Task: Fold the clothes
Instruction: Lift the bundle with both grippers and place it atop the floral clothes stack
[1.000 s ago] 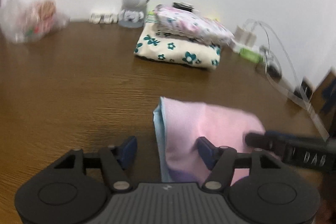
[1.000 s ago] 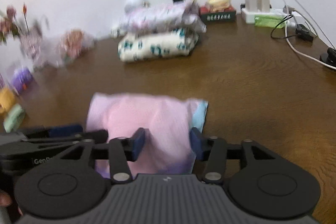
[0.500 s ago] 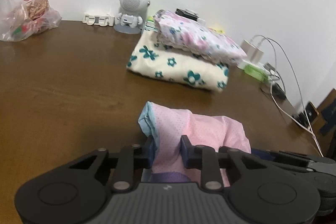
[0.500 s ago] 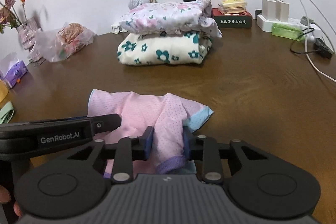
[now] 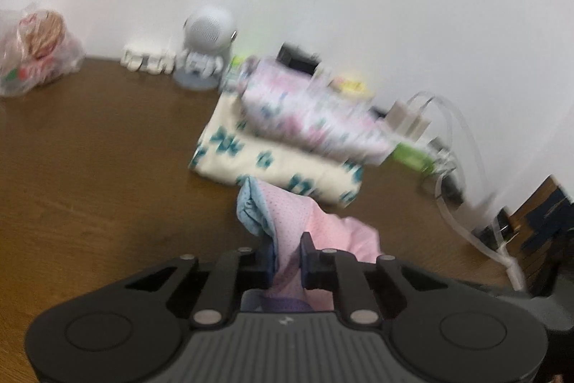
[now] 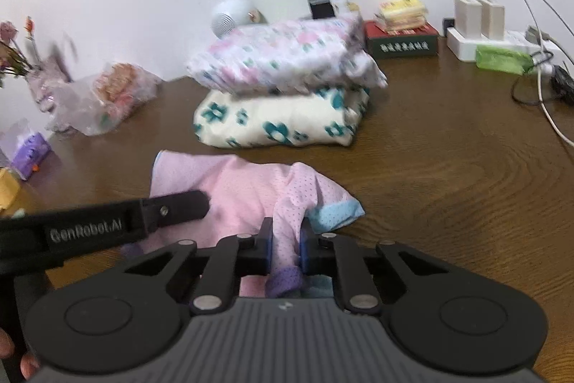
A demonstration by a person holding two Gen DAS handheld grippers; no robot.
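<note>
both hand-held grippers, left hand-held gripper (image 5: 287, 259) and right hand-held gripper (image 6: 286, 246), are clamping the pink garment (image 6: 247, 192) over the desk (image 6: 448, 174), near two folded floral piles (image 6: 283, 103)

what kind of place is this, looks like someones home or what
Most likely a home, a lived-in room with a wooden table against a white wall. Signs: two folded floral garments stacked on it, a power strip with chargers, and a bag of snacks. Both grippers pinch a pink garment.
</note>
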